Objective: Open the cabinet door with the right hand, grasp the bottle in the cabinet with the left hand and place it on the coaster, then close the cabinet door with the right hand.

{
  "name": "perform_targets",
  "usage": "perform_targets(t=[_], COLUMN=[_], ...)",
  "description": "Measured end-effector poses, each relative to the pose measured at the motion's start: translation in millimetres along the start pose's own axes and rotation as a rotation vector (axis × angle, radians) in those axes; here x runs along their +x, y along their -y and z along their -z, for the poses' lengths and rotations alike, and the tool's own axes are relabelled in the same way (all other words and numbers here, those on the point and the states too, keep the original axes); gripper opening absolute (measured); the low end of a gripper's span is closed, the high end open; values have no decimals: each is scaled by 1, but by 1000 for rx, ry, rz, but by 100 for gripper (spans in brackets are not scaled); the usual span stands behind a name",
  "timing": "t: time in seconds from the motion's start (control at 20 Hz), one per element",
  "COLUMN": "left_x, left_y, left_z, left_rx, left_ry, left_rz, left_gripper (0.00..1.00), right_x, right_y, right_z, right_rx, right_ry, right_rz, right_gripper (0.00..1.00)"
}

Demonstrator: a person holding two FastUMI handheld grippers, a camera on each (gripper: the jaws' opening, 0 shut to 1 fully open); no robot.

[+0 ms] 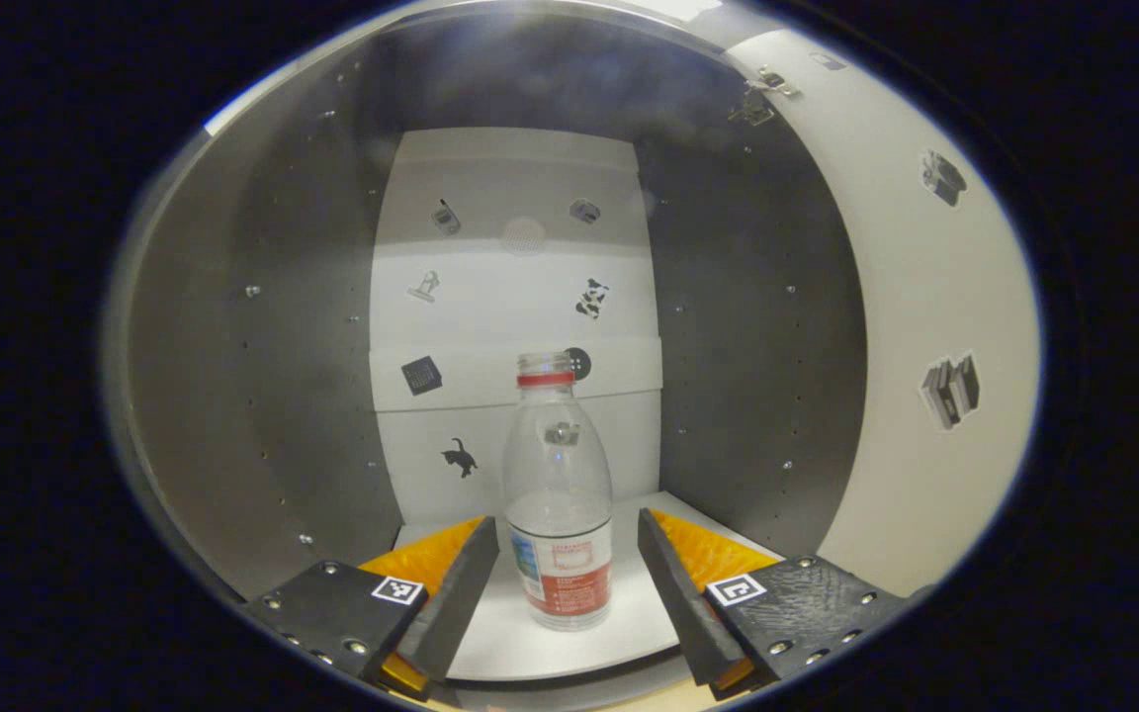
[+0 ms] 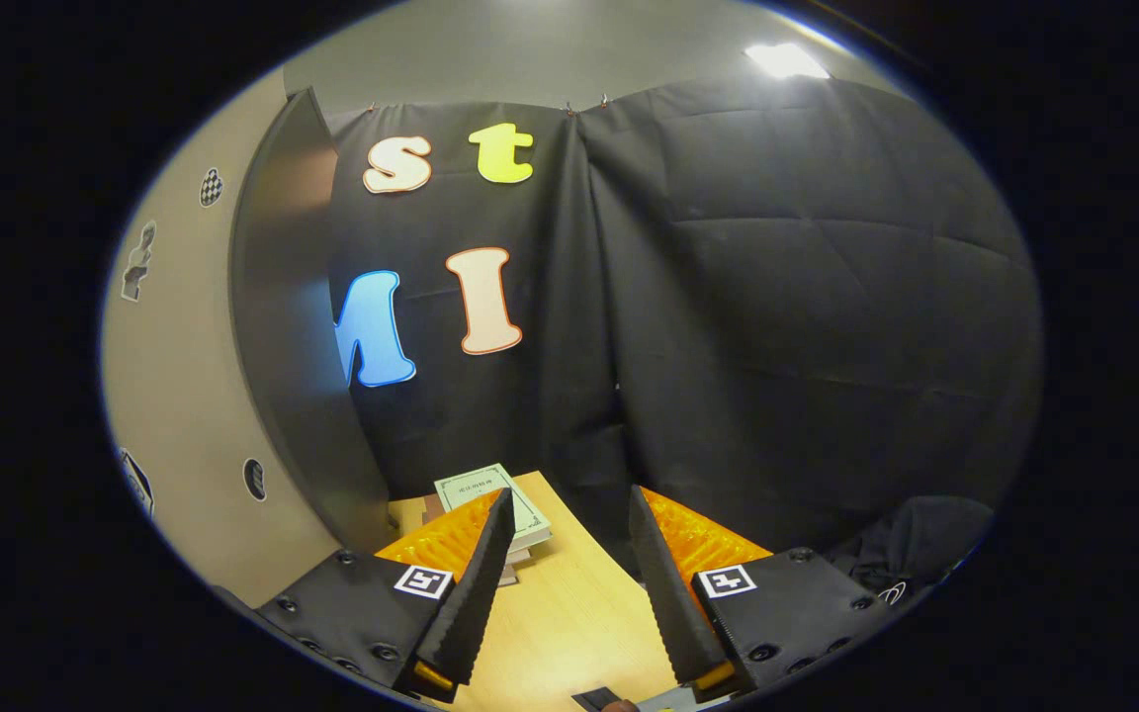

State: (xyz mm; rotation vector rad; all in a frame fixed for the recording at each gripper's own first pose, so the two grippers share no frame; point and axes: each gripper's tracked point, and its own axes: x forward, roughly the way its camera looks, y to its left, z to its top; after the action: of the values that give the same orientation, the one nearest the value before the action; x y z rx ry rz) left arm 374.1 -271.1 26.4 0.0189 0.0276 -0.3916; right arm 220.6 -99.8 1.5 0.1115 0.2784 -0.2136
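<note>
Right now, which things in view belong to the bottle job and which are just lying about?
Part of the job:
bottle, upright in the cabinet
cabinet door, open
left gripper, open around the bottle
right gripper, open

Lying about:
stack of books on the table

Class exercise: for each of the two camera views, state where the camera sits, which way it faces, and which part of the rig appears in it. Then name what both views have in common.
Left gripper view: rides on the left tongs, facing into the open cabinet at the bottle, which stands between their open fingers.
Right gripper view: rides on the right tongs, facing the booth's black cloth wall over the wooden table and stacked books; its open fingers hold nothing.
Shared: the open cabinet door.
</note>
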Motion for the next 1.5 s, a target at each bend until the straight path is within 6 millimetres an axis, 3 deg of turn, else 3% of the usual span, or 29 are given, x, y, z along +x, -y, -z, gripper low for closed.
perform_targets(t=[0.05, 0.15, 0.5, 0.6, 0.75, 0.9, 0.95, 1.0, 1.05, 1.15, 1.3, 1.5], left_x=[4, 13, 40, 43, 43, 42, 41, 43, 43, 37, 27, -2], left_y=[1, -3, -9, -10, -12, -13, -14, -16, -16, -18, -14, -8], left_z=[1, 4, 15, 18, 16, 17, 16, 15, 16, 16, 10, -5], left_rx=[-3, -10, -38, -46, -52, -49, -50, -54, -57, -65, -88, -93], left_ry=[-2, -3, -18, -23, -16, -19, -16, -14, -13, -16, -8, 27], left_rz=[1, -13, -10, -5, -6, -4, -7, -12, -8, -13, 9, 40], left_gripper=[90, 91, 88, 90, 85, 85, 87, 80, 72, 75, 75, 77], right_x=[2, 5, 15, 16, 19, 20, 21, 21, 22, 20, 21, 15], right_y=[1, 1, -1, -2, -4, -6, -7, -8, -8, -9, -9, -14], right_z=[0, 1, -4, -4, -3, 1, 2, 3, 4, 4, 4, 2], right_rx=[-3, -6, 8, 9, 2, -3, -2, -2, -5, -12, -10, 19], right_ry=[-2, -9, -3, -4, -9, -20, -22, -23, -23, -25, -24, -12], right_rz=[4, 6, -5, -4, -3, -5, -7, -9, -10, -12, -14, -31], right_gripper=[76, 76, 76, 72, 76, 72, 76, 76, 76, 72, 76, 76])
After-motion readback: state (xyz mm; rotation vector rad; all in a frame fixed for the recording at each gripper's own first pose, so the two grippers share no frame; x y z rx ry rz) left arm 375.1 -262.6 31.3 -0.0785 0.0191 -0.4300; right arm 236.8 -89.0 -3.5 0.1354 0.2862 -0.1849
